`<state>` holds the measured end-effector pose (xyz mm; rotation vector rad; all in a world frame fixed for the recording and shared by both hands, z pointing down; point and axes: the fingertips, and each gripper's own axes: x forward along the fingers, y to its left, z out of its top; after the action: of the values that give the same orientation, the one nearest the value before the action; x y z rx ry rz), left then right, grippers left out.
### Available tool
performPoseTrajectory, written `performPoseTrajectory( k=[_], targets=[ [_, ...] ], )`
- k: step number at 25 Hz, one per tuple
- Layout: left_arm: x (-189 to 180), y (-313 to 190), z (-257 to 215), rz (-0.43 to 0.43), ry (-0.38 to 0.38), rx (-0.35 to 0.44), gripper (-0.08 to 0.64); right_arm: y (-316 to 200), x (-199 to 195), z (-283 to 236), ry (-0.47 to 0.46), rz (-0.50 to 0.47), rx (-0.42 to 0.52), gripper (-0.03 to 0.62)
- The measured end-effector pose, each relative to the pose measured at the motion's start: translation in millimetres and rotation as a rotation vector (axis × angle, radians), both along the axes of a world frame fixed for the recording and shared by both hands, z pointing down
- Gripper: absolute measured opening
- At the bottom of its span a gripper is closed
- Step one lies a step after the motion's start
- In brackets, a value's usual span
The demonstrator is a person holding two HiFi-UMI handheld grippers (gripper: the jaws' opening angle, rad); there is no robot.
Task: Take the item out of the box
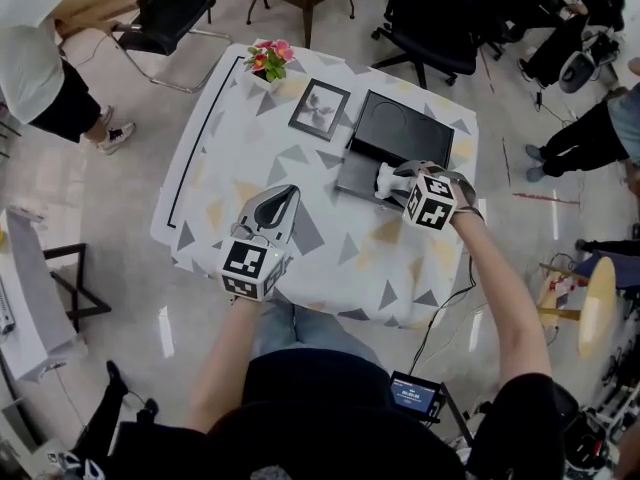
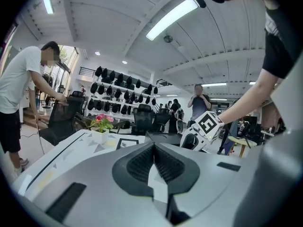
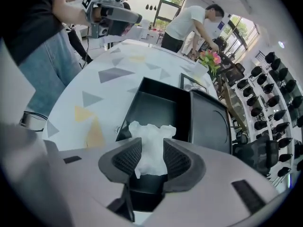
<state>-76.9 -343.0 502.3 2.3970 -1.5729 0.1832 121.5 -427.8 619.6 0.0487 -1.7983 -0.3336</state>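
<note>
An open black box point(image 1: 357, 180) lies on the patterned table, its lid point(image 1: 402, 128) flat beside it on the far side. My right gripper point(image 1: 393, 180) points steeply down over the box's near end. In the right gripper view a crumpled white item point(image 3: 150, 143) stands between the ribbed pads point(image 3: 128, 159), which press on it from both sides, above the dark box interior point(image 3: 158, 105). My left gripper point(image 1: 285, 196) hovers over the table to the left of the box, nearly level, its jaws shut with nothing between them point(image 2: 154, 144).
A pot of pink flowers point(image 1: 268, 61) and a framed picture point(image 1: 319, 109) stand at the far side of the table point(image 1: 215, 168). Office chairs point(image 1: 165, 13) and several people surround it. A stool point(image 1: 596, 306) stands at the right.
</note>
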Motion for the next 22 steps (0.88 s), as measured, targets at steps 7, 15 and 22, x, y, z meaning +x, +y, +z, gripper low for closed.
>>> performPoseTrajectory(
  k=[7,15,22],
  targets=[
    [-16.3,6.7,4.8,-0.04,-0.003,-0.014,0.02,-6.1,8.0,25.3,0.129,-0.039,-0.018,0.109],
    [-19.0,9.4,5.3,-0.047,-0.007,-0.016,0.02,-3.2,7.6,32.0,0.164,-0.076,-0.011,0.051],
    [-13.1,11.1,4.2,-0.035,-0.01,-0.013,0.02,-2.5,6.5,29.9,0.161,-0.085,0.003,0.026]
  ],
)
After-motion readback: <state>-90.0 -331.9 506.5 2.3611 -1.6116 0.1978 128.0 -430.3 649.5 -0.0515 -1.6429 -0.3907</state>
